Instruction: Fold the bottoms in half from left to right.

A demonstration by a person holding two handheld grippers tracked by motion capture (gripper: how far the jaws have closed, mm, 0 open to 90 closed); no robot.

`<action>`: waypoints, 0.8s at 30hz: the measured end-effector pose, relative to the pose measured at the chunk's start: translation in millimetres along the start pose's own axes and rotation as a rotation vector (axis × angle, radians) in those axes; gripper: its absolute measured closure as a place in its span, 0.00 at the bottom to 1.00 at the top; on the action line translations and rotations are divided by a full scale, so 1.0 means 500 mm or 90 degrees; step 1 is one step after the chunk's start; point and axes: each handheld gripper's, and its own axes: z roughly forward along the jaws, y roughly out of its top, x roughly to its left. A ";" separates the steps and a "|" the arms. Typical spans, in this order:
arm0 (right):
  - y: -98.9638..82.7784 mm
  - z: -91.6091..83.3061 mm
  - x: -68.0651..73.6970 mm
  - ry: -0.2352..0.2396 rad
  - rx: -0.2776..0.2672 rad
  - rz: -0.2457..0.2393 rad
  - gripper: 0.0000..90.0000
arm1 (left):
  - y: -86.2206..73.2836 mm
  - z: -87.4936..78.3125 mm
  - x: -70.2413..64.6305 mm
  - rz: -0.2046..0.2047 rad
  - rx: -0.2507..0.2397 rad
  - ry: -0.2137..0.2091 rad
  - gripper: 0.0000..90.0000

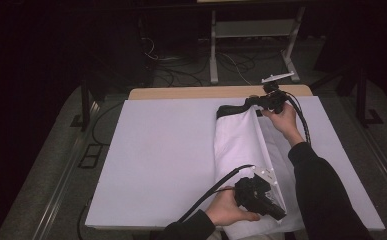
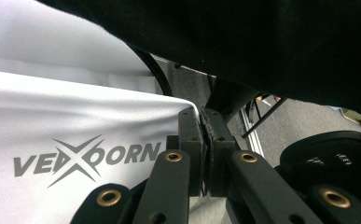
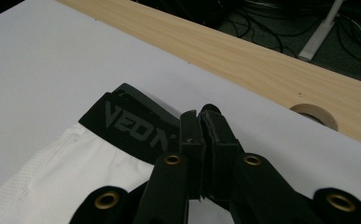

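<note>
On the right half of the white sheet (image 1: 156, 150) lie white shorts (image 1: 236, 145); left gripper (image 1: 276, 212) clamps the hem, right gripper (image 1: 253, 102) the black waistband (image 3: 131, 126). Folding lengthwise looks half done.

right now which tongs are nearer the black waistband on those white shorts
Right. The right tongs are clamped at the black waistband, at the far end of the white shorts. The left tongs grip the shorts' opposite end, near the table's front edge.
</note>
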 end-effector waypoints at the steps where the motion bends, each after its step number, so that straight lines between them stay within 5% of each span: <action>1: 0.000 -0.003 -0.001 0.002 -0.001 -0.002 0.95 | 0.001 0.004 0.001 -0.002 0.000 -0.002 0.96; 24: -0.035 -0.019 -0.045 -0.001 0.004 -0.011 0.95 | 0.031 0.093 0.048 -0.032 0.009 -0.026 0.96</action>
